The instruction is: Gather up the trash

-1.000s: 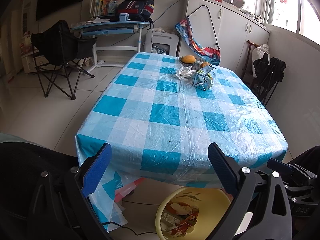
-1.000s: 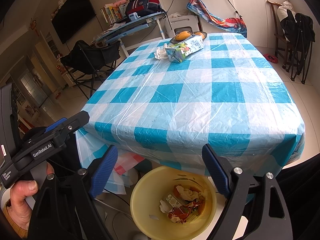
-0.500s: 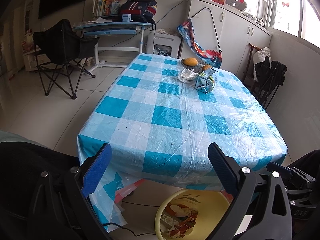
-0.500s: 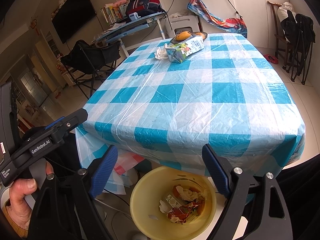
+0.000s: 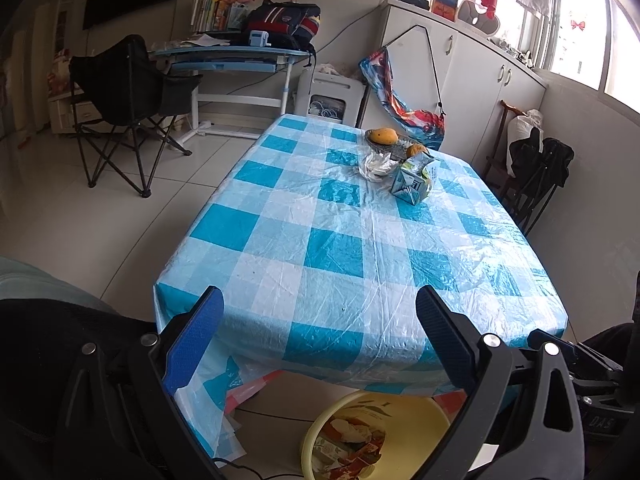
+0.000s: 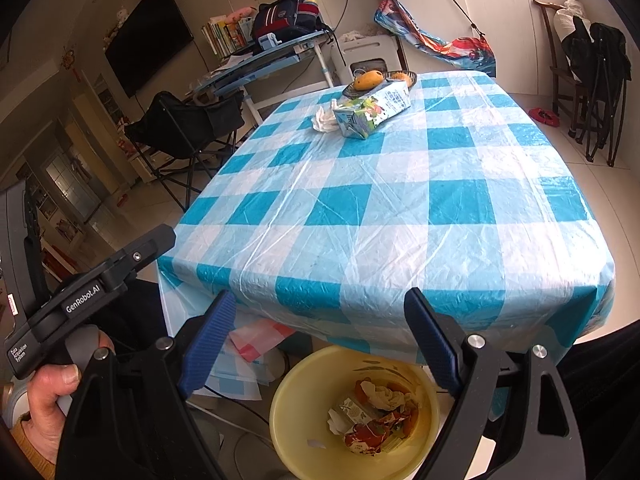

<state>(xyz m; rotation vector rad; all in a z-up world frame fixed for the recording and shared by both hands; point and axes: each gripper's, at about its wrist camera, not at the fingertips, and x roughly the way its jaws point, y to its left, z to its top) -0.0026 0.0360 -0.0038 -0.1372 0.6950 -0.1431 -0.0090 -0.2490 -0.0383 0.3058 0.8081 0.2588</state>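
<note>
A yellow trash bin holding crumpled wrappers stands on the floor under the table's near edge; it also shows in the left wrist view. A drink carton and a crumpled white tissue lie at the far end of the blue-checked table. My left gripper is open and empty at the near edge. My right gripper is open and empty above the bin. The left gripper's body shows in the right wrist view.
A dish with a mango sits behind the carton. A black folding chair and a desk stand to the left. White cabinets and a dark chair stand to the right.
Both grippers have stayed open and empty. The left wrist view has drawn back slightly and tilted up. The right gripper has barely moved.
</note>
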